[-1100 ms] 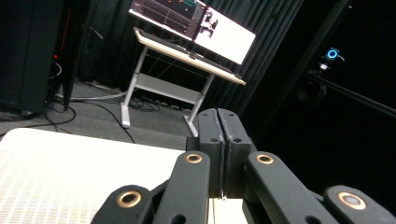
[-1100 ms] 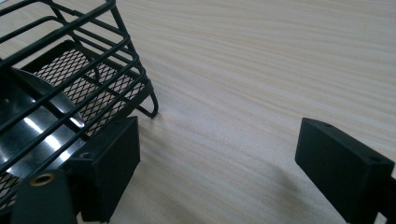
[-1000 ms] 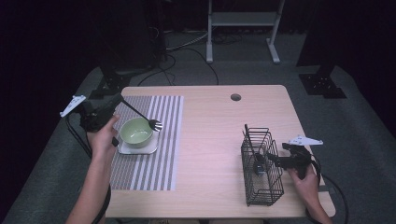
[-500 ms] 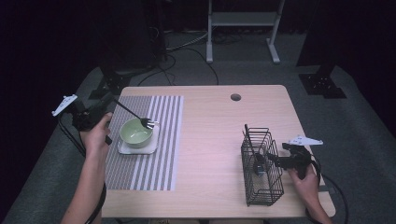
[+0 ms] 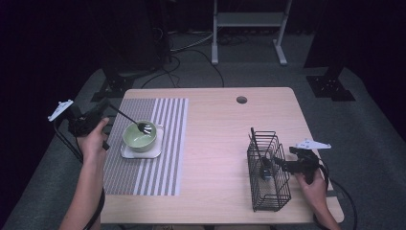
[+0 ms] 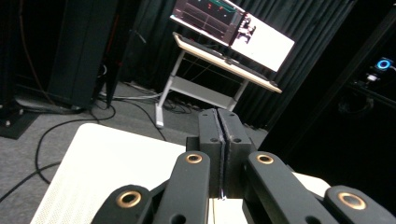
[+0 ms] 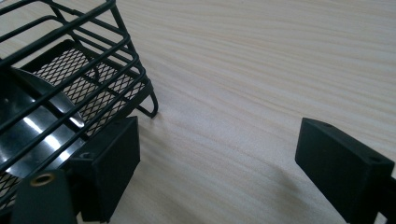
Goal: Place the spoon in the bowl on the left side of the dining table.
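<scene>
I have the left hand-held gripper (image 5: 95, 117) at the left edge of the light wooden tabletop (image 5: 215, 143), jaws pinched together on the handle of a slim black fork (image 5: 129, 120). From the high view the fork slants out from the gripper toward the right, and its tines sit over the pale green round bowl (image 5: 139, 136), at or just inside the rim (I can't tell whether they touch it). In the left gripper view the two black pads (image 6: 209, 140) meet flat along one thin seam, pointing out over the room.

The bowl stands on a small white square plate (image 5: 125, 152), and that rests on the grey-and-white striped placemat (image 5: 167, 143) covering the left part of the tabletop.

Over on the right, my right hand-held gripper (image 5: 280, 165) rests low beside the black wire utensil basket (image 5: 268, 191), jaws spread wide with nothing between them. The right gripper view shows it plainly: one pad (image 7: 112, 154) just beside the basket's corner foot, the other well apart over bare wood. Inside the basket I see a shiny black utensil (image 7: 32, 126) leaning (its kind I can't make out), and a dark handle (image 5: 254, 141) sticks up out of the top in the high view.
</scene>
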Tool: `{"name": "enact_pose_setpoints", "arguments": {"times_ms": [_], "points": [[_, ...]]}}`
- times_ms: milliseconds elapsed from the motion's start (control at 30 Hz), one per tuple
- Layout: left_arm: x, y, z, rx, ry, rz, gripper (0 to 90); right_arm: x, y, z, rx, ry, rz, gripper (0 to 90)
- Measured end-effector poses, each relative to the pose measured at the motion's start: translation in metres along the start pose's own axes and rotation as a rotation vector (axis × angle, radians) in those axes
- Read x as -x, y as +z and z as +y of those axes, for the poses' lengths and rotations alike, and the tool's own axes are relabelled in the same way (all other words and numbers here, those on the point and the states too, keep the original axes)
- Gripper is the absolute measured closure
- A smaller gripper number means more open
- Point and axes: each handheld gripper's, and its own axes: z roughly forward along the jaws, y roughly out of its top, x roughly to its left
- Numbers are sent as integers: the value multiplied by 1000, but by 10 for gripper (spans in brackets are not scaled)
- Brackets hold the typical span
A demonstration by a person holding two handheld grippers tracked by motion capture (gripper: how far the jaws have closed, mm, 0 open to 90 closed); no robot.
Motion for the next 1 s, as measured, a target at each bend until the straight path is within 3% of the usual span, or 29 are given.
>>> {"name": "enact_pose_setpoints", "arguments": {"times_ms": [433, 1000], "points": [[-23, -6, -5, -4, -21, 65, 896, 0, 0, 0, -3, 0, 0, 130], [-42, -9, -13, -14, -50, 133, 896, 0, 0, 0, -3, 1, 0, 130]]}}
